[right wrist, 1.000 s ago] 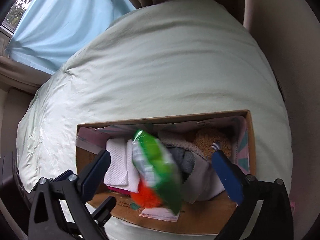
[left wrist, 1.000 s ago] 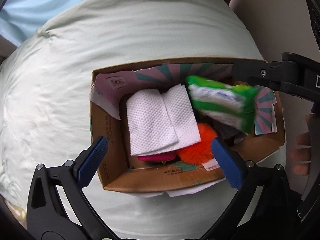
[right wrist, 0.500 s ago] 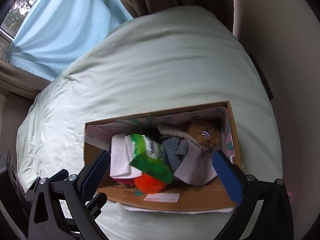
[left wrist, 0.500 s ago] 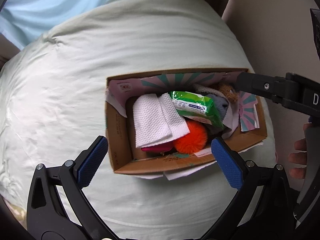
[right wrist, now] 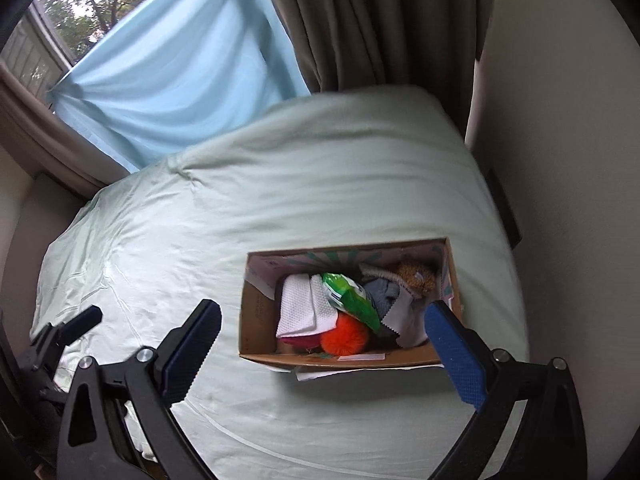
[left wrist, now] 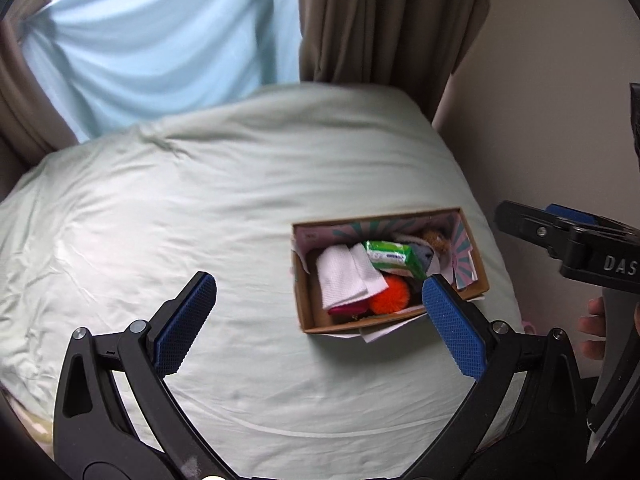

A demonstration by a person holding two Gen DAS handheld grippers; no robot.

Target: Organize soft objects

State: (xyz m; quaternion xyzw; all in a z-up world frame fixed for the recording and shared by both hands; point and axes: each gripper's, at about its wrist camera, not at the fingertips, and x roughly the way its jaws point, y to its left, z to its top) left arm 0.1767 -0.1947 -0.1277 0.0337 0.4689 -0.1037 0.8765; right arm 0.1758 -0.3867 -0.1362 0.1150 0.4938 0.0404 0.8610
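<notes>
A cardboard box [left wrist: 308,308] [right wrist: 256,328] sits on the pale green bed. It holds a white cloth [left wrist: 340,276] [right wrist: 298,306], a green tissue pack [left wrist: 394,258] [right wrist: 352,294], an orange pompom [left wrist: 390,300] [right wrist: 344,338], a grey cloth [right wrist: 380,292], a brown plush [right wrist: 416,274] and a pink item [left wrist: 346,310]. My left gripper [left wrist: 320,324] is open and empty, above the bed to the box's near left. My right gripper [right wrist: 324,348] is open and empty, above the box's near side; its side shows in the left wrist view [left wrist: 568,236].
The bed cover [left wrist: 200,200] [right wrist: 280,184] spreads wide to the left of the box. A wall [left wrist: 560,80] runs along the right, close to the box. Brown curtains [right wrist: 380,20] and a light blue sheet [right wrist: 180,80] hang at the window behind.
The green tissue pack dropped from the air into the box and lies there. Both grippers pulled back and up, so the box looks smaller and the window has come into view.
</notes>
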